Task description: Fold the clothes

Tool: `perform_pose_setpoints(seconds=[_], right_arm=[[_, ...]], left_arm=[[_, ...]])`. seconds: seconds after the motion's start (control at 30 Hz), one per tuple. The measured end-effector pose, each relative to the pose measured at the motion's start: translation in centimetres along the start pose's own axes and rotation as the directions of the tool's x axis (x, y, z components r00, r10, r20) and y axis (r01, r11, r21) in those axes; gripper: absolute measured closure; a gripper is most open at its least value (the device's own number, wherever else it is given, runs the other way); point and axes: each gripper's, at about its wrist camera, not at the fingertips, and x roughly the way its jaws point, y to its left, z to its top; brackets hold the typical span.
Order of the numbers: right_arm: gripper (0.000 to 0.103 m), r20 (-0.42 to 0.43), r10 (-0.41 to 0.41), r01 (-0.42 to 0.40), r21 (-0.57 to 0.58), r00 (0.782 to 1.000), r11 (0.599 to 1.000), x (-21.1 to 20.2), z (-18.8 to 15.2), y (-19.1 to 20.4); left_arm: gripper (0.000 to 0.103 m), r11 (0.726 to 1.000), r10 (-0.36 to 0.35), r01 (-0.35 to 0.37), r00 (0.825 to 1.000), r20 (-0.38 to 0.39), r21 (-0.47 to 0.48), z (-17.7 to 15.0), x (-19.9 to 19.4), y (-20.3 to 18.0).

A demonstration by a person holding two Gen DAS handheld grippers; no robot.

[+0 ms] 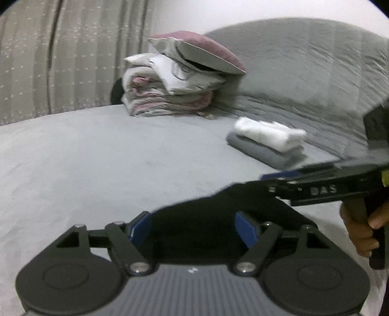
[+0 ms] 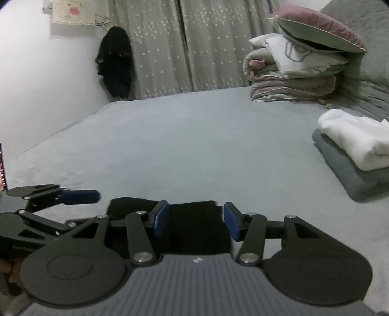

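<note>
Left wrist view: wide grey bed surface [image 1: 97, 165], smooth, faintly mottled, filling most of the frame. Near edge, a black garment [image 1: 194, 228] lying flat on the cover, between the blue pads of the left gripper [image 1: 193, 229]; jaws spread wide, pads clear of the cloth on both sides, nothing clamped. From the right, the right gripper [image 1: 274, 178] reaching in over the same dark cloth, held by a hand [image 1: 362, 231] at the frame's edge (blurred, so contact there cannot be judged).

Right wrist view: right gripper [image 2: 197, 220] with jaws roughly half apart, black garment [image 2: 194, 226] under and between the pads; whether the pads press on it cannot be told. Left gripper [image 2: 80, 197] just beside, at the left, one blue finger showing over the cover.

Further across the bed, toward the right: a folded white cloth [image 2: 352, 138] stacked on a folded grey one [image 2: 352, 175], well apart from the black garment. Behind them, a pile of folded bedding [image 2: 291, 82] in grey and pink, topped by a white pillow [image 2: 299, 56] and a mauve cushion [image 2: 321, 29], set against a padded grey headboard [image 1: 304, 60]. At the far side, pale dotted curtains [image 2: 194, 43]; left of them, white wall [image 2: 36, 85] with dark clothing [image 2: 116, 63] hanging in the corner and a sheet of paper [image 2: 73, 11] pinned higher up.
</note>
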Motion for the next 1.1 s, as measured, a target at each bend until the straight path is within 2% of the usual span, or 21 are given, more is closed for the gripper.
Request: perform_pose_setpoints(seconds=[0.17,0.37,0.6,0.77,0.87,1.1], right_arm=[[0.05,-0.051,0.001,-0.004,-0.049,0.999,0.999,0.9,-1.0,0.6],[0.049,-0.106,-0.014,0.01,-0.038,0.994,0.999,1.5,-2.0,-1.1],[0.049,-0.121,0.062,-0.057,0.04,0.991,0.998,-0.4,-2.7,-3.6],[0.048,-0.127,0.093,-0.087,0.055,0.988,0.995,-2.2,-3.8,-4.4],[0.048,-0.132,0.099,-0.094,0.046,0.986,0.995,-3.0,-4.3,-4.7],[0.047,-0.146,0.078,-0.076,0.025,0.986,0.997,-4.3,-4.7,-5.5]], left_arm=[[0.025,0.995,-0.019,0.028,0.996,-0.088,0.099,-1.3,1.3,-1.7],[0.023,0.997,-0.038,0.044,0.994,-0.101,0.06,-1.7,0.9,-0.9],[0.022,0.997,-0.046,0.053,0.993,-0.106,0.062,-2.5,-0.8,-0.5],[0.02,0.995,-0.067,0.075,0.99,-0.124,0.061,-3.5,-2.4,0.2],[0.019,0.991,-0.063,0.082,0.983,-0.171,0.103,-4.5,-2.9,-0.1],[0.019,0.985,-0.064,0.091,0.982,-0.179,0.145,-5.2,-4.6,0.1]])
